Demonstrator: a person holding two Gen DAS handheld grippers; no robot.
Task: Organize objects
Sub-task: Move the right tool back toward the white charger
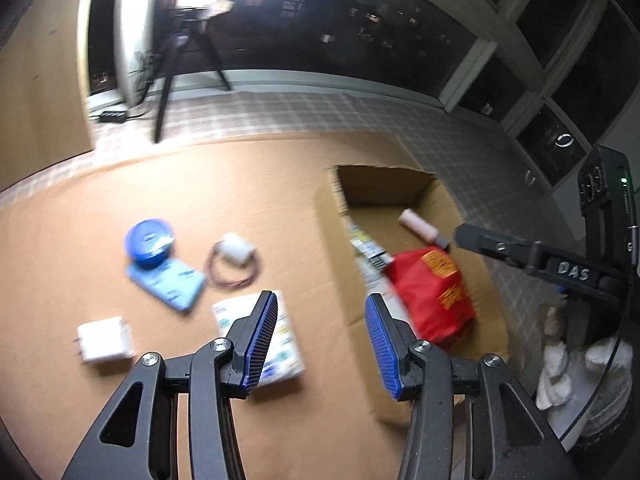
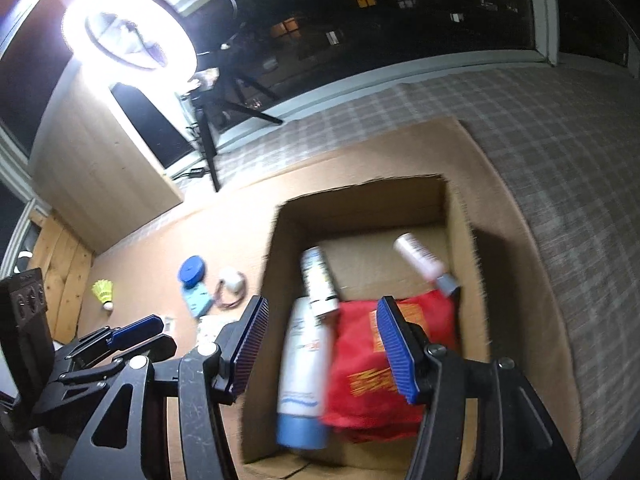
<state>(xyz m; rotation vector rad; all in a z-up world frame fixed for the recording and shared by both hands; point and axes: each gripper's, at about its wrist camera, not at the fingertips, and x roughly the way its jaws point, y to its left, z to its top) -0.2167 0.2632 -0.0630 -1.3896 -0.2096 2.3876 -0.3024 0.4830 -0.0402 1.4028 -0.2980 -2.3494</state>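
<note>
An open cardboard box (image 1: 448, 196) (image 2: 276, 264) sits on a brown mat. It holds a red bag (image 1: 436, 292) (image 2: 368, 364), a pink-white bottle (image 1: 420, 226) (image 2: 420, 258), a white tube with a blue cap (image 2: 302, 376) and a slim spray can (image 2: 318, 276). My right gripper (image 2: 324, 344) is open and empty above the box. My left gripper (image 1: 322, 340) is open and empty, over the mat by the box's left wall, near a printed white packet (image 1: 288, 344). It also shows in the right wrist view (image 2: 140, 332).
On the mat left of the box lie a blue round tape (image 1: 149, 242) (image 2: 192, 270), a light blue pack (image 1: 170, 284), a white charger with a coiled cable (image 1: 236, 252) (image 2: 231, 280), a white block (image 1: 105, 338) and a yellow shuttlecock (image 2: 104, 290). A tripod (image 1: 168, 80) stands behind.
</note>
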